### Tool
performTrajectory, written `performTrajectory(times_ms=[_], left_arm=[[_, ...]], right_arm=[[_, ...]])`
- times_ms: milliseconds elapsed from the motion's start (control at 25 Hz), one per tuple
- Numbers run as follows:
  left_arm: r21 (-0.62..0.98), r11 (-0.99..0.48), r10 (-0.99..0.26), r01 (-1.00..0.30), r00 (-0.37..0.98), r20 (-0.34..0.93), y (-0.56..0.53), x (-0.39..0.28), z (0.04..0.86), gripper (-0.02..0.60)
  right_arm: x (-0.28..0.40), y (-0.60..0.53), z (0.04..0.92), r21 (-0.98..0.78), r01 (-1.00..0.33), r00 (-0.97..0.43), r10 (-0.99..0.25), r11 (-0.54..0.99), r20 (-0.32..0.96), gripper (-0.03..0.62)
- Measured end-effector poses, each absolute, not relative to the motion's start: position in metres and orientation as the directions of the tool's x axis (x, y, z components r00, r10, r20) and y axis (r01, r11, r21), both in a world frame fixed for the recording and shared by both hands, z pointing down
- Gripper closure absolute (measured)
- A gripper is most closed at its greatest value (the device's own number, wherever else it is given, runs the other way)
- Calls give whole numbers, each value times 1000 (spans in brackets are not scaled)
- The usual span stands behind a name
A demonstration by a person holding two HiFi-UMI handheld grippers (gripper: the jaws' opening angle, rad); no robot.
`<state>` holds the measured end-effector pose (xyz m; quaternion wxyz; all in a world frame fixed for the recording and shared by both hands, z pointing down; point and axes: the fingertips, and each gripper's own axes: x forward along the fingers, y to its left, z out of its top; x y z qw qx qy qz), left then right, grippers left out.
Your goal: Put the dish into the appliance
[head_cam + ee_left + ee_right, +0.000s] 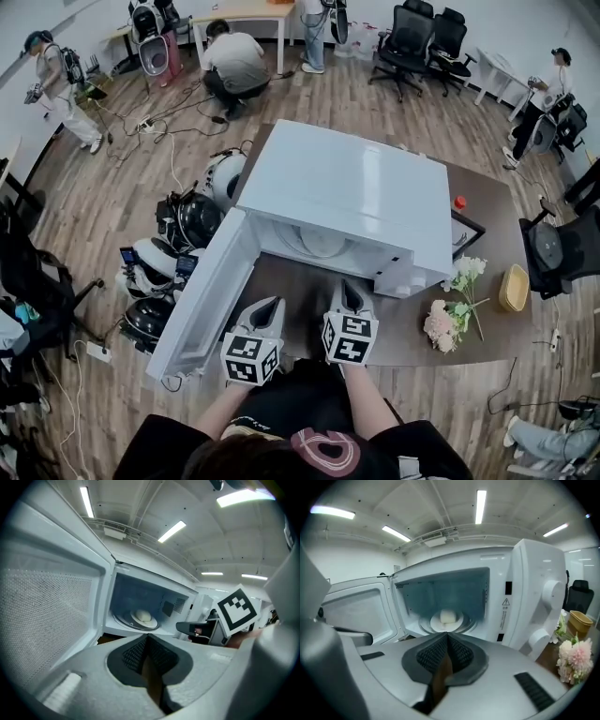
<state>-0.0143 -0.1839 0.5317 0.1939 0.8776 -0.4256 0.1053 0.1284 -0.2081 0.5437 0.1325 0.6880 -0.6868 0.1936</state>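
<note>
A white microwave [337, 187] stands on the brown table [487, 206] with its door [202, 300] swung open to the left. Inside, on the round turntable, sits a white dish with a pale piece of food [314, 242] [143, 617] [447, 618]. Both grippers hover in front of the opening, outside the cavity. My left gripper [272, 305] [146, 637] is shut with nothing between its jaws. My right gripper [349, 289] [447, 634] is also shut and holds nothing; the left gripper view shows it at the right [197, 629].
Pink and white flowers [450, 314] lie on the table to the right of the microwave, beside a yellow basket [514, 288]. A small red object [460, 201] sits further back. Dark equipment [187, 225] clutters the floor at the left, and people work in the background.
</note>
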Motion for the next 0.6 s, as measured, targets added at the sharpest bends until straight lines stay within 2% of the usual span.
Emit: performTrajectory(times_ms=[120,600], left_arm=[[254,-573,-698,-779,626,348,-178,-10,533,575],[276,-597,-672,-753,658,340,-163,-1,538,575]], right_arm=[[129,-200,538,-85,-996,-14,-905,-24,424,585],[129,-161,549,-53,-998,-2,-886,-25,463,588]])
